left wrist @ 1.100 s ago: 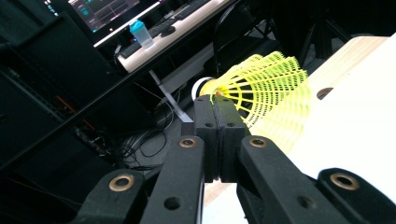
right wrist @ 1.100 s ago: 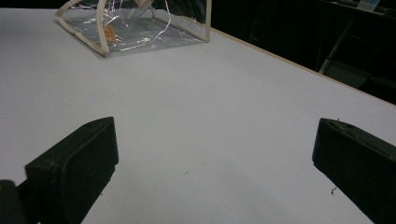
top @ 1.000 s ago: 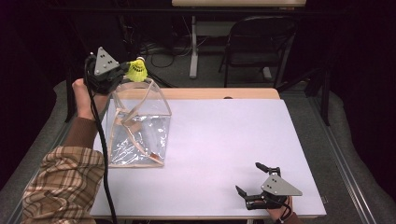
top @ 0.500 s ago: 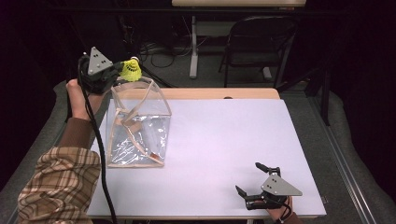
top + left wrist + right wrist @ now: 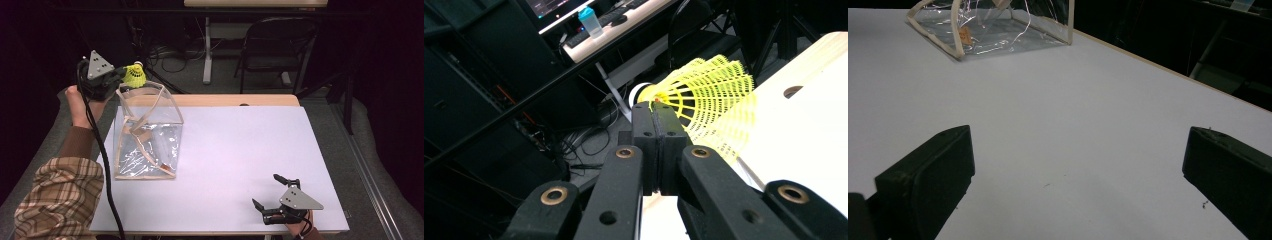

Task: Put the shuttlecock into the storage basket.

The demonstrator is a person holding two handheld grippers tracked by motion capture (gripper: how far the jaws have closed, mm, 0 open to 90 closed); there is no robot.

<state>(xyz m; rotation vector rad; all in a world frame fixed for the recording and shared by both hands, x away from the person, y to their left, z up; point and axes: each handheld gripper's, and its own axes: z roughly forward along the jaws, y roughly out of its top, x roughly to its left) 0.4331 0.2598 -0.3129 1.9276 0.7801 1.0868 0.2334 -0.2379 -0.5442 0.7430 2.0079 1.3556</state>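
1. Across the high view lies one tabletop (image 5: 240, 165), a smooth white sheet with a pale wooden strip along its far edge; the left gripper view adds a round hole in that wood.
2. At its left side stands one clear plastic bag (image 5: 146, 135), glossy and crinkled, edged in cream piping with looped handles; the right gripper view shows it far off, across bare white surface.
3. Near the front edge rests the right tool (image 5: 276, 194), its two blunt black jaws released and spread wide apart.
4. Above the bag's far corner, the left tool (image 5: 120, 76) is clenched on one yellow shuttlecock (image 5: 709, 95); its own view reveals a netted plastic skirt and white cork tip.
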